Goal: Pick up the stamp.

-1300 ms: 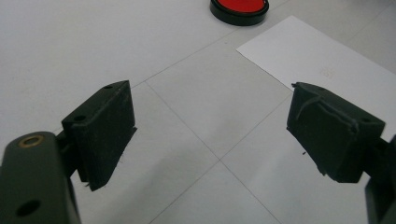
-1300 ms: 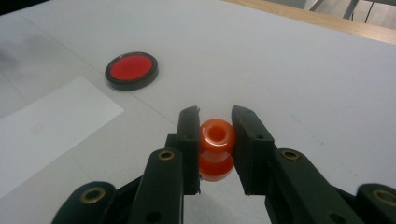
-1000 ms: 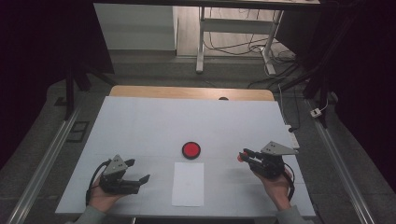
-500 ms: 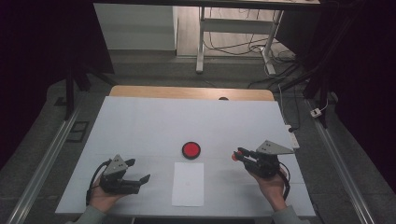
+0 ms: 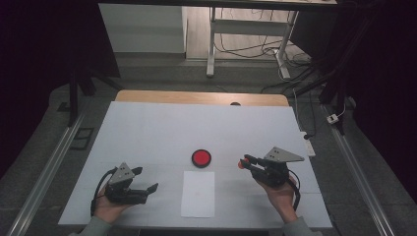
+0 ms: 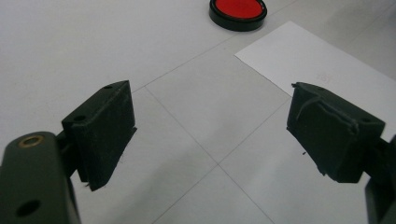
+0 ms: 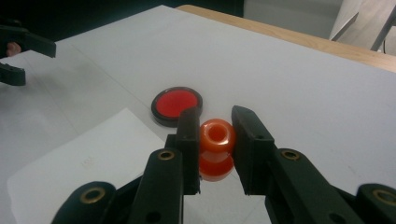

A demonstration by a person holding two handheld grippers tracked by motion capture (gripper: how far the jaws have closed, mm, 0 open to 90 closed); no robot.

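Observation:
My right gripper [image 5: 242, 162] is shut on a small orange-red knob-shaped piece [image 7: 217, 135], held just above the white table right of a round red pad in a black rim [image 5: 201, 158]. In the right gripper view the two pads press on the piece's sides, with the red pad [image 7: 176, 103] just beyond. A white sheet of paper [image 5: 198, 193] lies in front of the red pad. My left gripper [image 5: 146, 178] rests low at the front left, open with nothing between its fingers [image 6: 105, 126], which point toward the paper [image 6: 322, 65] and the red pad [image 6: 238, 9].
The white table top [image 5: 196, 123] has a wooden strip [image 5: 196, 97] along its far edge. Metal rails run down both sides of the table. A desk frame and cables [image 5: 246, 49] stand on the floor beyond.
My right gripper has drifted a little to the left with the orange-red piece, closer to the red pad. The left gripper has stayed put.

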